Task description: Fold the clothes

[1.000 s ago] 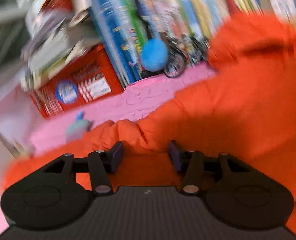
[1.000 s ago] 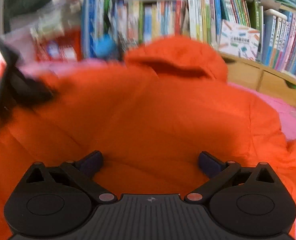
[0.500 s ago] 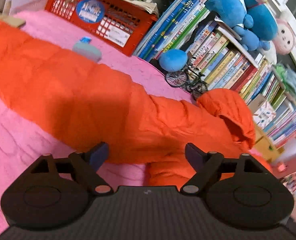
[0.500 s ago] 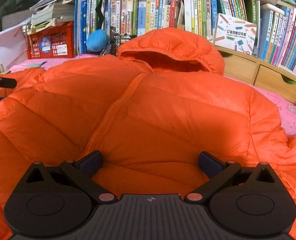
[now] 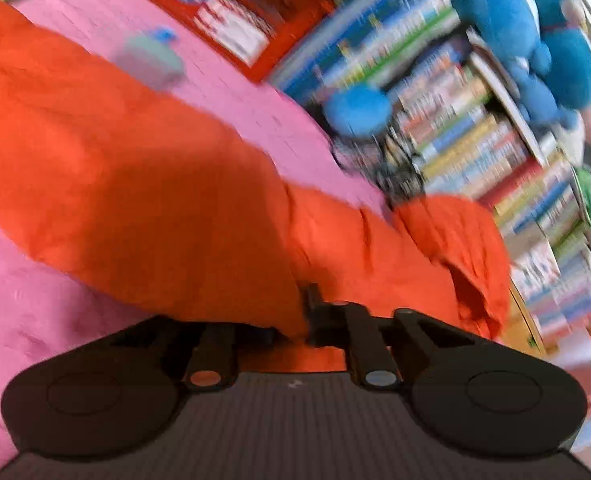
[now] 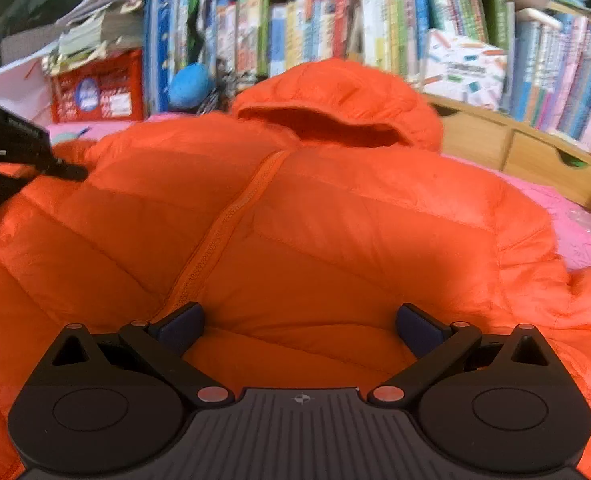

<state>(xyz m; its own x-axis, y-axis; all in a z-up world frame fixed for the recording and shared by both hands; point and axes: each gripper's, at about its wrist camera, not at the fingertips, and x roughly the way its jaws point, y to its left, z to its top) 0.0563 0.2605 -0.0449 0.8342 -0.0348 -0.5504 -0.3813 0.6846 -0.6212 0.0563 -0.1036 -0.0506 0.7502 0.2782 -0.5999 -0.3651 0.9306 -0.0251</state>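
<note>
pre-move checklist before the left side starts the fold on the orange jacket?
1. Left hand-held gripper shut on orange jacket fabric: ok.
2. Grip depth: cannot tell, view blurred.
3. Right hand-held gripper open over the jacket front: ok.
4. Jacket zipped, front up, hood flat: ok.
5. Small pale object beside the sleeve on the pink cover, clear of the fold path: cannot tell.

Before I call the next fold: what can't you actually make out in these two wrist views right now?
- Left gripper pads, left wrist view: buried in orange jacket fabric; motion blur hides which part is pinched.
- Left gripper, right wrist view: cut off by the left edge.
- Jacket hem, right wrist view: hidden under the open right gripper.
- Book titles: too blurred.
</note>
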